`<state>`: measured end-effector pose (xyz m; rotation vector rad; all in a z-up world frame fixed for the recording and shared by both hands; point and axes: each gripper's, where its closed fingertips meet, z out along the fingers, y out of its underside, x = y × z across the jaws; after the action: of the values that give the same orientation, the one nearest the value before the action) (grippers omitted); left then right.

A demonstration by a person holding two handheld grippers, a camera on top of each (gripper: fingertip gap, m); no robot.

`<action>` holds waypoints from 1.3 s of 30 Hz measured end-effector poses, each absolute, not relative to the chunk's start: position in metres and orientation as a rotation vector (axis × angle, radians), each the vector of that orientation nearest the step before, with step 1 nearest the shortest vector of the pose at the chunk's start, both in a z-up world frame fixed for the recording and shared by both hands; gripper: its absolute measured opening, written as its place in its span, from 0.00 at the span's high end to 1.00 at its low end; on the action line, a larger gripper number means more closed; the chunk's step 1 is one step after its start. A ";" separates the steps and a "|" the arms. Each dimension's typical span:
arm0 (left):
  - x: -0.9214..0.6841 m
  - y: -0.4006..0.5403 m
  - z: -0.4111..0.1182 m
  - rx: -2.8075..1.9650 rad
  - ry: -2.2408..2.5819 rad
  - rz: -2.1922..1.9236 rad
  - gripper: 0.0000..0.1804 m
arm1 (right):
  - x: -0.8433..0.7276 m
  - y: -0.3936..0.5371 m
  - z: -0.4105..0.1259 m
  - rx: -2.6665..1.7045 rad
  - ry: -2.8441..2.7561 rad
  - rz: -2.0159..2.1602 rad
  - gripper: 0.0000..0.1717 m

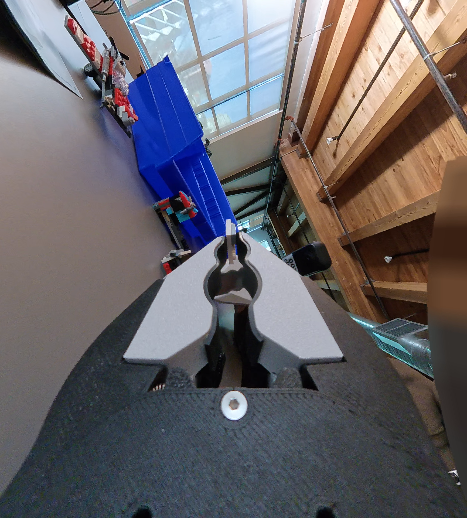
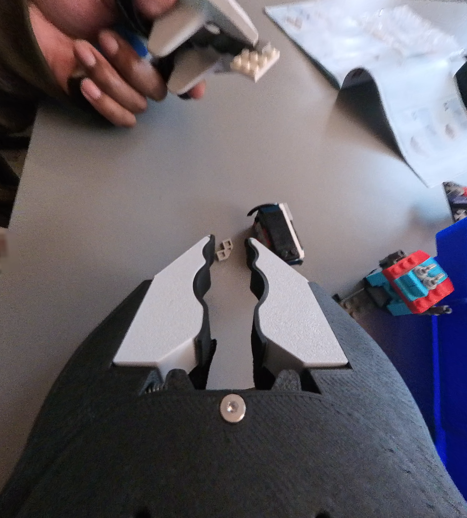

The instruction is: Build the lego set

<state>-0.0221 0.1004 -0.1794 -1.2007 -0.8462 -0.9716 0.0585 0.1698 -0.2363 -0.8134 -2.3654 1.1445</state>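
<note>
My left gripper is tilted up off the table and shut on a thin light grey studded plate, seen edge-on between its tips. The right wrist view shows that gripper in a person's hand, with the plate sticking out of its tips. My right gripper is open, low over the grey table. A small grey corner brick lies on the table between its tips, close to the left finger; the pads do not press on it.
A black block with a white plate lies just right of my right fingertip. A red and teal brick model stands by the blue bin. An open booklet lies at the far right. A dark baseplate with red bricks lies farther off. About 12 centimetres separates my left fingertips from my right.
</note>
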 end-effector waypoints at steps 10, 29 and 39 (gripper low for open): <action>-0.020 0.101 -0.181 -1.218 -0.848 -0.958 0.96 | 0.059 0.161 -0.268 -0.806 -2.467 0.950 0.89; -0.016 0.104 -0.181 -1.244 -0.829 -0.935 0.96 | 0.059 0.155 -0.186 -0.589 -2.133 1.306 0.84; -0.016 0.104 -0.181 -1.246 -0.832 -0.939 0.96 | 0.061 0.167 -0.231 -0.694 -2.345 1.092 0.86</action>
<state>-0.0164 0.1040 -0.1812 -1.2459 -0.8318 -0.9391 0.0610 0.1673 -0.2308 -0.6938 -2.3453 1.0921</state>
